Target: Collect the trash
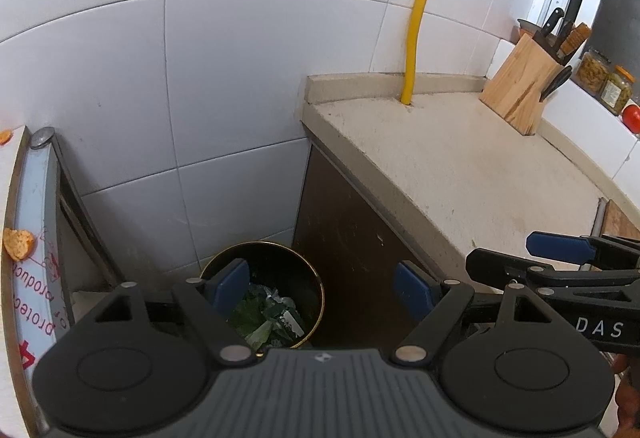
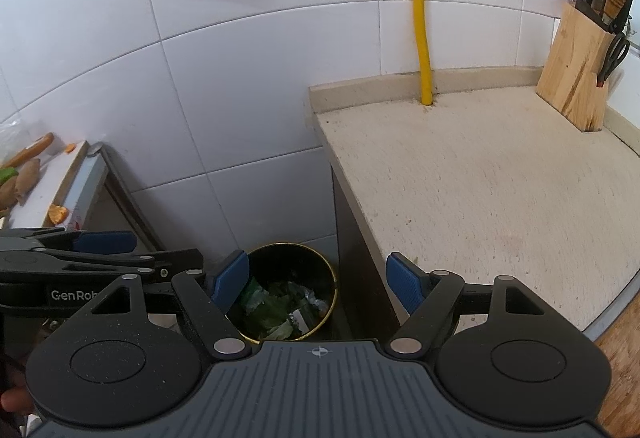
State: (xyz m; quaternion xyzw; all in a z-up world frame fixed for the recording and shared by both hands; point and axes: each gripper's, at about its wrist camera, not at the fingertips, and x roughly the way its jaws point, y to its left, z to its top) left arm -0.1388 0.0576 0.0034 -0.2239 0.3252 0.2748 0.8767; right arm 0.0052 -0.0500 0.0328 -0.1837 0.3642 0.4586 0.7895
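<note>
1. Below both claws, on the floor in the gap between the tiled wall and the counter (image 2: 480, 174), stands the round trash bin (image 1: 262, 302); it holds green leaves and scraps of foil or wrapper.
2. The left claw (image 1: 322, 290) is spread wide with nothing between its blue pads. The bin shows between the pads, toward the left one.
3. The right claw (image 2: 318, 288) is likewise spread and empty, and frames the same bin from just beside the left claw.
4. Remaining trash, by judgement: orange peel pieces (image 1: 18, 243) lie on the white surface to the left of the bin. More peels and vegetable scraps (image 2: 24, 174) lie farther back on that surface.
5. Deciding relation: the peels lie to the left of both claws, at a level above the bin. The left claw is the nearer; a pick there would probably fall to it.
6. Legible writing: "DAS" on the right claw's body in the left view, "GenRob", cut off, on the left claw's body in the right view. Red print on the white surface's edge film reads in part "protec".
7. The knife block (image 2: 576, 74) on the counter is no part of the task.
</note>
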